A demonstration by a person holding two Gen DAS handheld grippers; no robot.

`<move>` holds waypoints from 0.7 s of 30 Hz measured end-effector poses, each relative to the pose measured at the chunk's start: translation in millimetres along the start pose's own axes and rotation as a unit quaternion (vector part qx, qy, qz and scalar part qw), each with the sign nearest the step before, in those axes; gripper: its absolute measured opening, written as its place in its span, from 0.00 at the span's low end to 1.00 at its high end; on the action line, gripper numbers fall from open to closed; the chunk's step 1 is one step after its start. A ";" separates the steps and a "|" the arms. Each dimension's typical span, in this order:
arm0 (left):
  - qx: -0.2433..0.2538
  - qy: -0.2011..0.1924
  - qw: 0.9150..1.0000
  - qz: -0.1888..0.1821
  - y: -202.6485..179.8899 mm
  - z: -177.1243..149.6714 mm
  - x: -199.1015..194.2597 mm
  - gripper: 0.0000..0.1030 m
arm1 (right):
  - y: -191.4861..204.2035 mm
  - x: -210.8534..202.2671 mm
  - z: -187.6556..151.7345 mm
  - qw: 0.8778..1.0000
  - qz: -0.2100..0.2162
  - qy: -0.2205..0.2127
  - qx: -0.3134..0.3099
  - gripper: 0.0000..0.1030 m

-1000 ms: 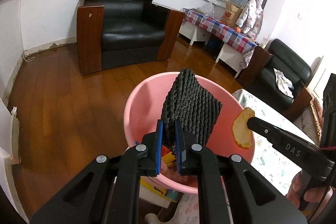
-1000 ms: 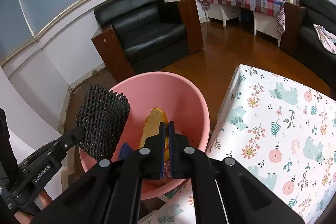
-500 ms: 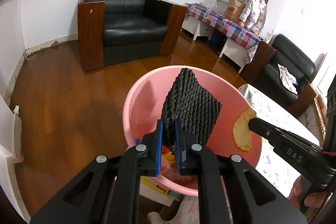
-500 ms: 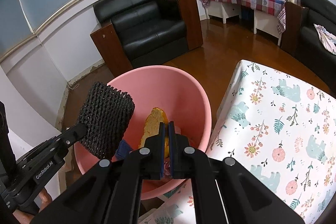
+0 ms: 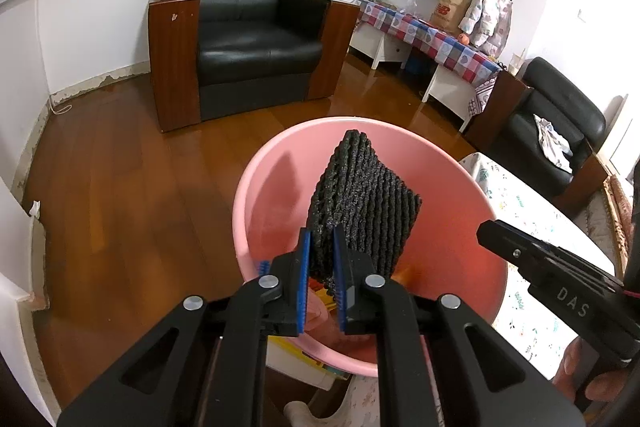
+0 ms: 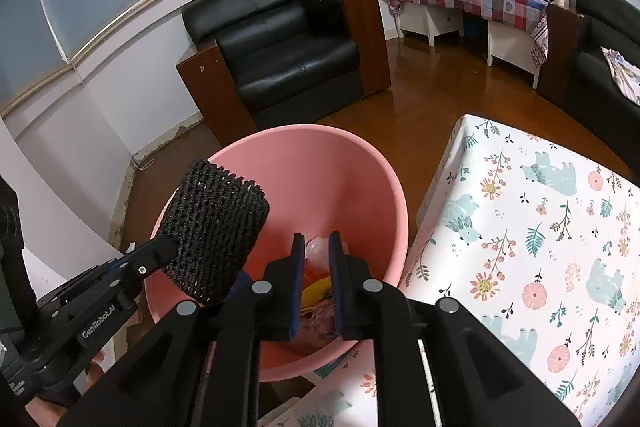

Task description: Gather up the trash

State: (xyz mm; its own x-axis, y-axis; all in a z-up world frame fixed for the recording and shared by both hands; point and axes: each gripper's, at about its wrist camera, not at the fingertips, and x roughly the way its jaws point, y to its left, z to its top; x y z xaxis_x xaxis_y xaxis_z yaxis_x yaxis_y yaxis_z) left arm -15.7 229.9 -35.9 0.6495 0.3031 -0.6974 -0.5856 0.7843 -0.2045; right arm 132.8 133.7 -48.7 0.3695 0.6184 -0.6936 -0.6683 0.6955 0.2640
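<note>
The left gripper [image 5: 320, 267] hangs over the pink bin [image 5: 280, 163], its jaws pinching the lower edge of a black foam net [image 5: 362, 203] that stands upright above the bin's mouth. The right gripper [image 6: 316, 275] is also over the bin, just off the table's [image 6: 540, 227] near corner; its jaws are opening with nothing pressed between them, only trash [image 6: 318, 287] at the bin's bottom showing through the gap. The likely risk lies with the net: it is light and springy, so on release it could catch on the blue pads, or bounce off the sloped wall and tip over the rim onto the floor [image 5: 120, 187].
</note>
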 end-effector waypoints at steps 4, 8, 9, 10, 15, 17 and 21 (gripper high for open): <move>-0.004 0.002 1.000 -0.002 1.6 0.0 0.3 0.10 | 2.6 -5.3 -2.8 1.000 0.000 -0.008 -0.011 0.15; -0.009 0.006 1.000 -0.007 2.0 -0.3 -0.8 0.10 | 5.8 -15.5 -8.5 0.999 -0.002 -0.023 -0.024 0.33; -0.009 0.007 1.000 -0.008 2.6 0.1 -1.2 0.10 | 6.9 -17.7 -9.4 0.999 -0.003 -0.026 -0.026 0.34; -0.008 0.006 1.000 -0.009 1.8 0.0 -2.1 0.10 | 7.9 -20.8 -11.3 0.999 -0.004 -0.029 -0.031 0.35; -0.001 0.000 1.000 -0.014 0.0 0.1 -7.9 0.10 | 10.3 -36.5 -20.0 0.998 -0.009 -0.048 -0.038 0.45; 0.002 -0.003 1.000 -0.018 -1.4 0.7 -10.7 0.10 | 11.1 -43.5 -22.5 0.998 -0.007 -0.054 -0.039 0.50; 0.012 -0.015 1.000 -0.022 -9.2 -0.1 -20.0 0.10 | 15.2 -57.5 -26.9 0.996 -0.014 -0.068 -0.047 0.55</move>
State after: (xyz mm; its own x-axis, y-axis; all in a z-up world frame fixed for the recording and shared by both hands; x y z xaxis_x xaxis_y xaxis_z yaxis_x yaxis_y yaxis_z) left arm -23.4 216.5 -20.1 0.6887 0.2842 -0.6671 -0.5450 0.8096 -0.2178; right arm 84.0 98.9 -22.8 0.4694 0.6470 -0.6009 -0.7109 0.6806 0.1775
